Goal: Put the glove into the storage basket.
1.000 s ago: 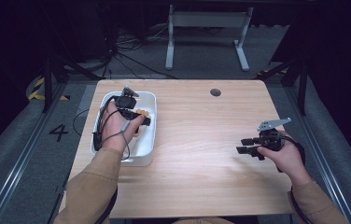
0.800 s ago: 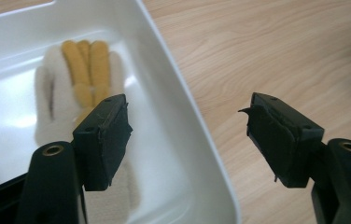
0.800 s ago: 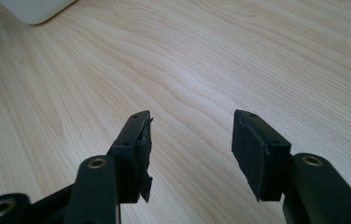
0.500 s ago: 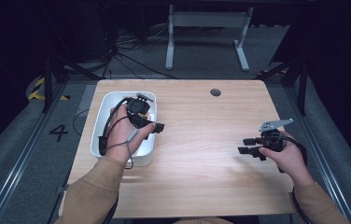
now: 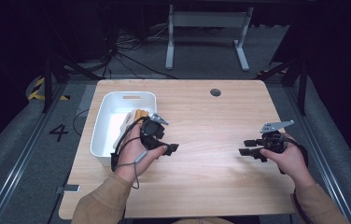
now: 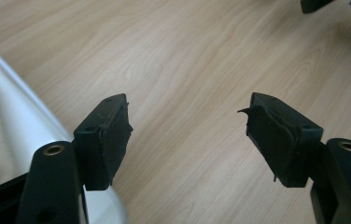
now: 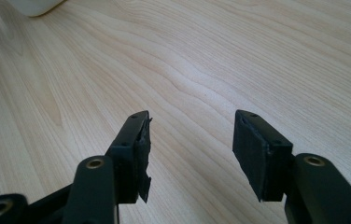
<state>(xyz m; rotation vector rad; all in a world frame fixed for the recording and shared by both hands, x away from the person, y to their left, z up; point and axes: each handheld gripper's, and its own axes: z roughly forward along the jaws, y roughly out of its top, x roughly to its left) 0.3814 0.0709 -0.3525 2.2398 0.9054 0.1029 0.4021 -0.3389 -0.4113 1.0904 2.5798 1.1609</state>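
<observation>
Left gripper: left of centre in the high view, just beside the white bin; jaws spread wide, gripping nothing, over bare table.
Right gripper: right of the frame; jaws apart, nothing between them.
Bin contents: pale and orange items, too small to identify.

The person wore tan long sleeves that reached to the wrists. The left gripper was black, with a thin black cable looping from it along the hand and a small grey plate on top. The right gripper was black too and carried a grey three-cornered plate above its body. In both gripper views the jaws were flat matte black blocks with small screw holes, brass-coloured pivot bushings at their bases, and ragged, worn rubber pads.
</observation>
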